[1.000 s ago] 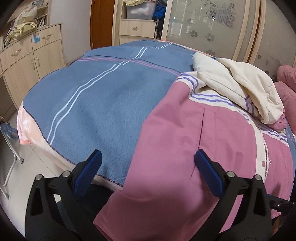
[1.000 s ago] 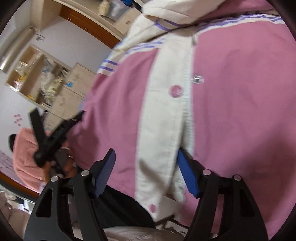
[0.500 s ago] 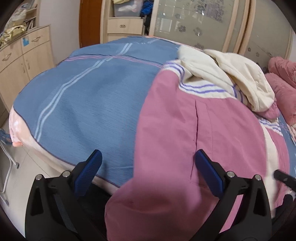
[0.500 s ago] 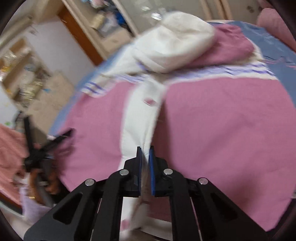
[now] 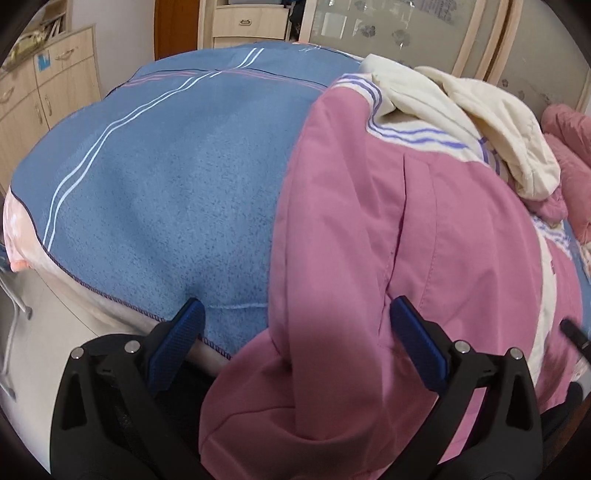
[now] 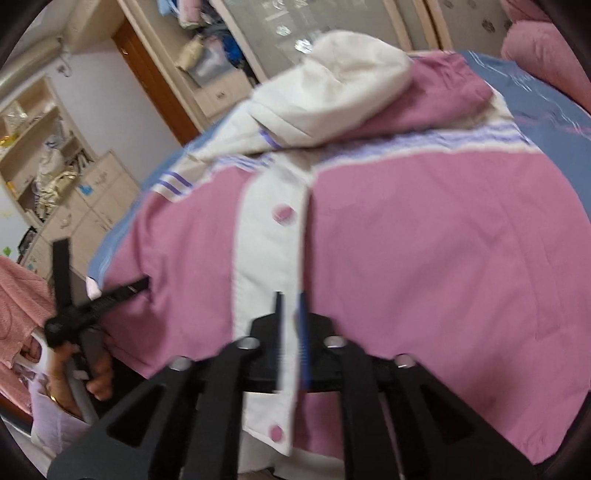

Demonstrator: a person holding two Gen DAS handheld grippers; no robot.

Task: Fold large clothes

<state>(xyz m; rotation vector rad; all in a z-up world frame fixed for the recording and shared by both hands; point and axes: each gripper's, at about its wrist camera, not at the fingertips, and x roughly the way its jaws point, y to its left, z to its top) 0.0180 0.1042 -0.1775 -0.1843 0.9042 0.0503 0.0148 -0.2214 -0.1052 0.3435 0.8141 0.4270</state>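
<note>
1. Jacket (image 5: 424, 258): smooth, matt pink woven cloth with stitched seams; cream hood (image 5: 491, 122) of the same matt cloth.
2. Blanket (image 5: 166, 192): blue, fuzzy, napped cloth, edge overstitched.
3. Left gripper (image 5: 295, 339): matt black plastic; fingers (image 5: 177, 343) faced with ribbed blue pads; shiny metal screw heads.
4. Cabinets (image 5: 48, 88): pale wood-grain finish.
5. Wardrobe door (image 5: 388, 33): frosted, glossy panel.

Left of the pink jacket (image 5: 369, 240), the blue blanket (image 5: 166, 177) lies bare to its edge: free passage. Right of the jacket, pink bedding (image 5: 569, 140) blocks the way. At the jacket's far end, its bunched cream hood (image 5: 480, 110) obstructs.
</note>
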